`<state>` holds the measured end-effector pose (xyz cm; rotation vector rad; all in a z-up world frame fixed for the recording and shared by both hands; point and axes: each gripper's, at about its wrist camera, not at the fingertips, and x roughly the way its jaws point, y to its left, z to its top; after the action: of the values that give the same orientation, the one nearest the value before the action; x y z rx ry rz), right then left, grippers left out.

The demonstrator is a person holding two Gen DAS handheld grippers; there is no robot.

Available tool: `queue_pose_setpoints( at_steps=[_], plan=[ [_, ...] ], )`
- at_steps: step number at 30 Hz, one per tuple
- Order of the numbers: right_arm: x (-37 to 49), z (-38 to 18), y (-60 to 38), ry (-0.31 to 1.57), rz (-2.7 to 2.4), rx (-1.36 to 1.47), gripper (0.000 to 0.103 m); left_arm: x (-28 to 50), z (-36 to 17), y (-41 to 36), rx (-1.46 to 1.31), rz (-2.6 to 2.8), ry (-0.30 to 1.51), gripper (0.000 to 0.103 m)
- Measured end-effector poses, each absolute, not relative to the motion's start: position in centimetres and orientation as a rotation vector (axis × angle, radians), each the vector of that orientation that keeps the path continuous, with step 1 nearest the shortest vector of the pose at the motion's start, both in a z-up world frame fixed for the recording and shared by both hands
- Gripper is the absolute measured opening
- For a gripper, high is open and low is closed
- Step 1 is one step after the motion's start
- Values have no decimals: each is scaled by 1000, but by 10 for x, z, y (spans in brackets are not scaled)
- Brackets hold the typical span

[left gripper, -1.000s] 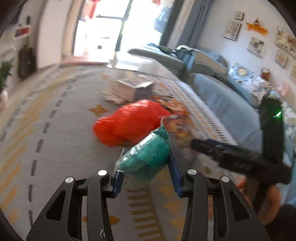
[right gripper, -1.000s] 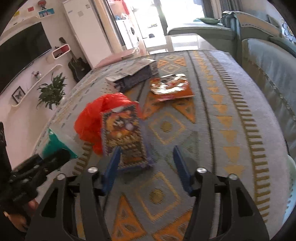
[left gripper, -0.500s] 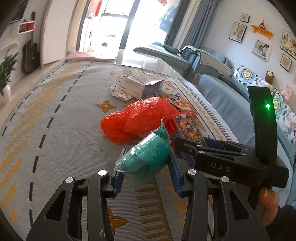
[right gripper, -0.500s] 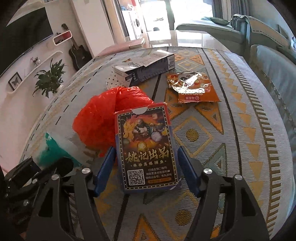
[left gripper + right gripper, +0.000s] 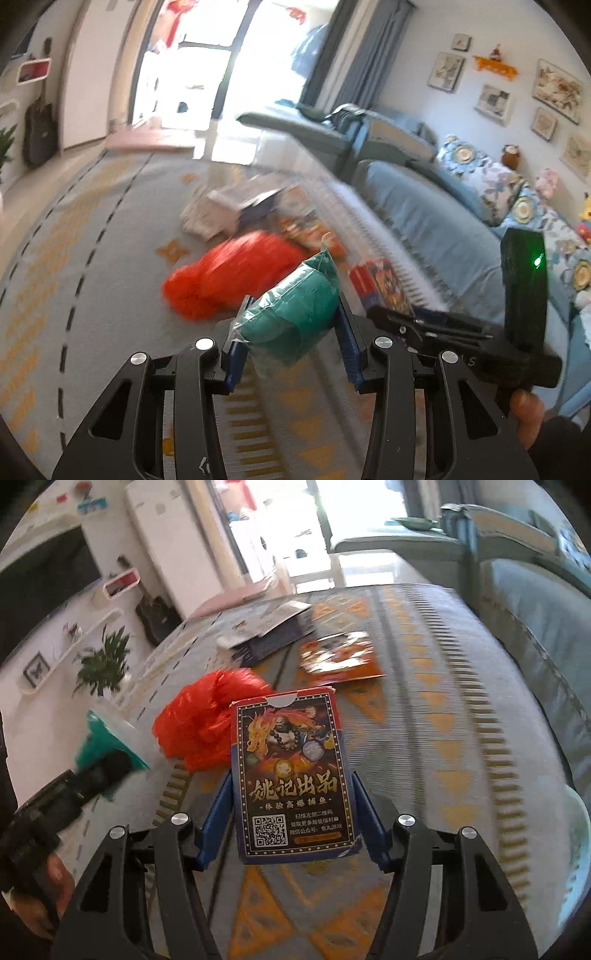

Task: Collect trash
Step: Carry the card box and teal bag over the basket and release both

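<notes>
The red plastic bag [image 5: 207, 716] lies crumpled on the patterned rug [image 5: 424, 746], and it serves as the landmark here. Judging from the task, both hands have a piece of litter lifted clear of the rug, probably to carry them off together.

The left gripper [image 5: 291, 332] is clamped on a green packet in clear wrap [image 5: 295, 314]. Its blue pads [image 5: 345, 339] press into both sides and the soft packet bulges between them, so the hold looks firm. In the left wrist view the packet sits just in front of the red bag, raised above the rug and nearer the camera.

The right gripper [image 5: 291, 812] has a card box [image 5: 291, 775] between its jaws, standing upright with its printed face toward the camera. The jaws are closing, and the pads lie along the box's two long edges; the box appears off the rug, so I judge it gripped. It stands just right of the red bag and in front of it.

Beyond the bag lie an open carton [image 5: 266, 635] and an orange snack wrapper [image 5: 340, 657], still to be picked up.

Both grippers tilt downward toward the rug. The right gripper shows beside the packet in the left view [image 5: 417, 317], with fingers of the hand [image 5: 526, 410] wrapped on its handle.
</notes>
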<state>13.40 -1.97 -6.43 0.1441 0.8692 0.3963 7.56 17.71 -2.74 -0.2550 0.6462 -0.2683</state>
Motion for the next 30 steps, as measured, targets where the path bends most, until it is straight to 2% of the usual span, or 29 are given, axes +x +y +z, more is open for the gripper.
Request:
queue_pose_setpoints(
  at_steps=[7,12,20,27,28,30],
  plan=[
    [99,3,-108,742,285,167,58,74,35,86,-166,-411,555,41],
    [74,26,-176,663,180,196,58,73,53,7,-118,-492,535,41],
    [47,-14,-295,668,-64,321,58,97,7,-116,-112,-629,671,41],
    [41,-35,-348,698,-155,411,59,116,-31,-165,-83,-649,750,41],
    [43,-39,-353,725,-167,427,60,119,-35,-169,-84,-646,765,42],
    [50,-48,-357,772,-169,461,61,123,-41,-170,-85,-623,789,63]
  ],
)
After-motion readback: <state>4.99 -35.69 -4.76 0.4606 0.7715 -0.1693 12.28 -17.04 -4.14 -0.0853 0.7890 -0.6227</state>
